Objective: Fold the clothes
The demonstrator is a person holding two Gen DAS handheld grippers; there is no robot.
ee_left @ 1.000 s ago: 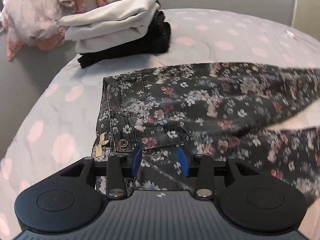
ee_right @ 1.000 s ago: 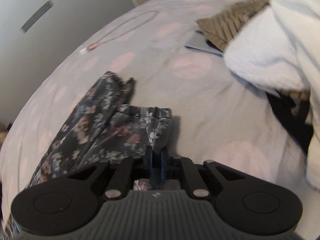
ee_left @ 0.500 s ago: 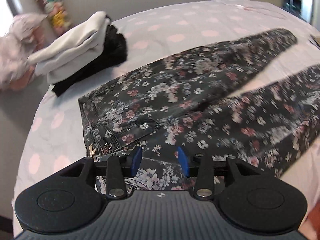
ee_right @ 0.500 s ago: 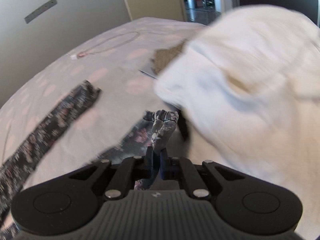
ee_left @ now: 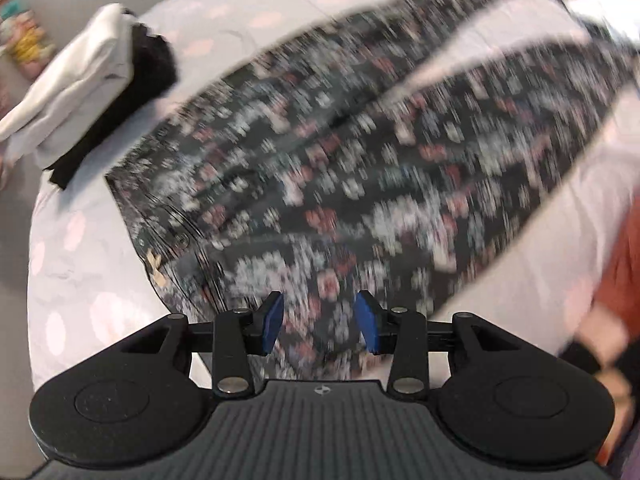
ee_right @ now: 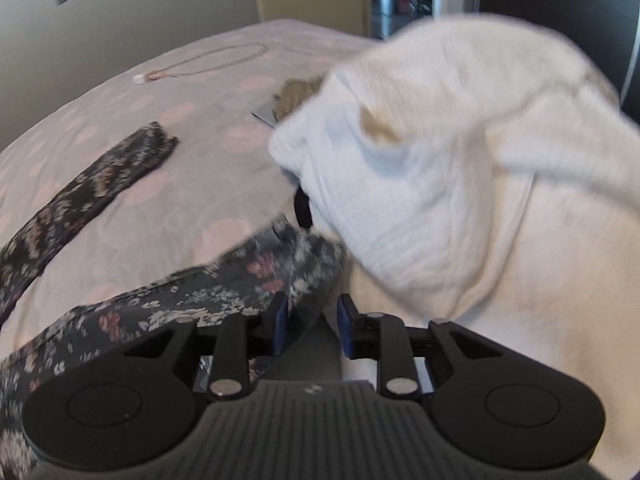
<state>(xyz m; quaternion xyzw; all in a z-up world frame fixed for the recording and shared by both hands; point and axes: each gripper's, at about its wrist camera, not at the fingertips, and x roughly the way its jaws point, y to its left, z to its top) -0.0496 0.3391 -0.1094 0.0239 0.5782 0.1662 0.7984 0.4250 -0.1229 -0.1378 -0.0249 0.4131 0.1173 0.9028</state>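
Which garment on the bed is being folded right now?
On the dotted bed sheet, beside the folded stack, lie spread trousers. They are the only dark, flower-printed piece; the stack is plain white and black, and the heap by one leg is white.

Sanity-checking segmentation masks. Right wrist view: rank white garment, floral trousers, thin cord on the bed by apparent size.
1. white garment, though it lies close to the lens, so its real size is unsure.
2. floral trousers.
3. thin cord, far back on the bed.

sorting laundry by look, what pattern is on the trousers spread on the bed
Dark grey with small white and pink flowers; the trousers show sharpest in the right wrist view.
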